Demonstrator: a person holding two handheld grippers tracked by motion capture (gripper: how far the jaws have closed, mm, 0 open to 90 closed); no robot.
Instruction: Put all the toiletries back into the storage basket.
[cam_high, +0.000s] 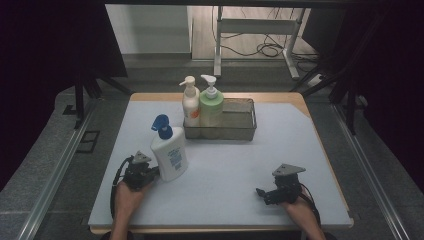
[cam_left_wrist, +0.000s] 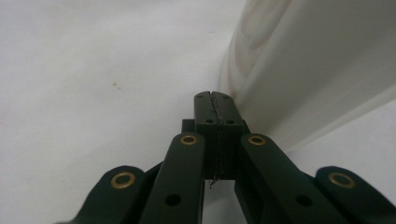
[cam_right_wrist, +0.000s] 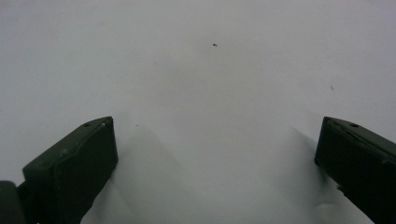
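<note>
From the high view, your left gripper (cam_high: 150, 173) sits near the table's front left, its tip right at the base of a white lotion bottle (cam_high: 169, 157) with a blue pump top, which stands upright on the pale grey table mat (cam_high: 235, 170). Your right gripper (cam_high: 262, 194) rests near the front right, well apart from the bottle. Behind, toward the far edge, a wire basket (cam_high: 239, 120) holds a cream pump bottle (cam_high: 190, 102) and a green pump bottle (cam_high: 211, 107), both upright at its left end. In the left gripper view, your jaws are pressed together with nothing between them, and the white bottle's wall (cam_left_wrist: 317, 70) rises just beside their tip on the right. In the right gripper view, your jaws stand wide apart over bare mat (cam_right_wrist: 210, 93), holding nothing.
</note>
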